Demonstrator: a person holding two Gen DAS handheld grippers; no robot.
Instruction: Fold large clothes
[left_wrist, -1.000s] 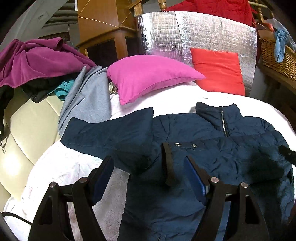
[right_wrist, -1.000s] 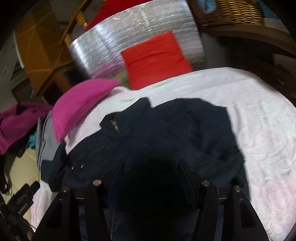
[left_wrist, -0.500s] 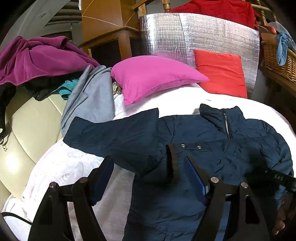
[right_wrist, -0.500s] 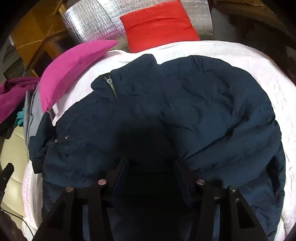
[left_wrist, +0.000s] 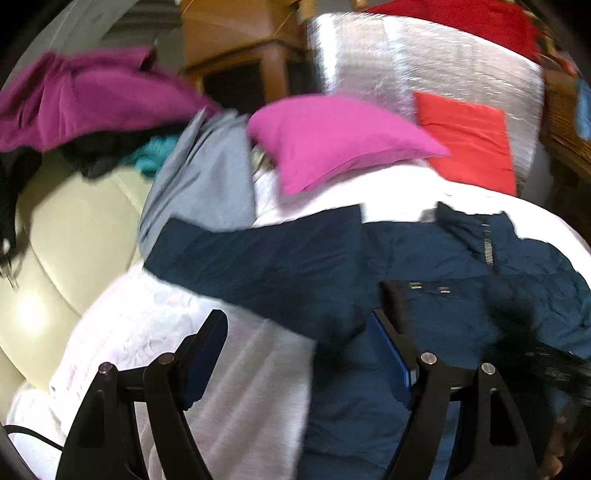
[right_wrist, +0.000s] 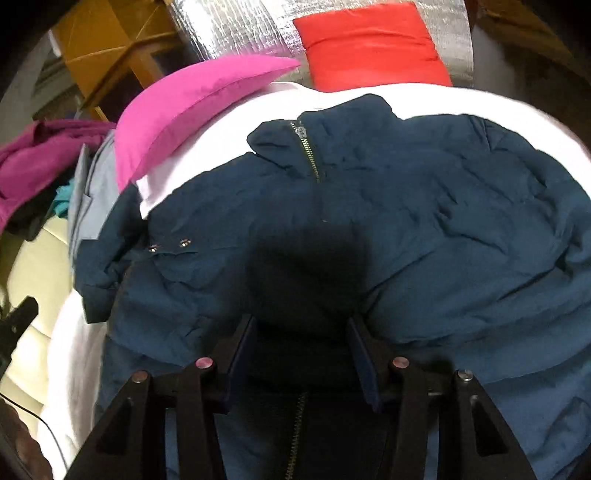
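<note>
Jacket (left_wrist: 424, 280), navy and puffy, lies front-up on the white blanket (left_wrist: 177, 332); left wrist view: left gripper (left_wrist: 299, 354) spread over its outstretched sleeve (left_wrist: 258, 258), a soft, light handhold. Right wrist view: right gripper (right_wrist: 301, 354), jaws just narrowing, apparently gathering dark front fabric near the zipper (right_wrist: 308, 155).

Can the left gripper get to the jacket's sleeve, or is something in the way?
Probably yes. The left gripper is open, and the jacket's sleeve lies flat on the white blanket just ahead, with nothing covering it.
</note>
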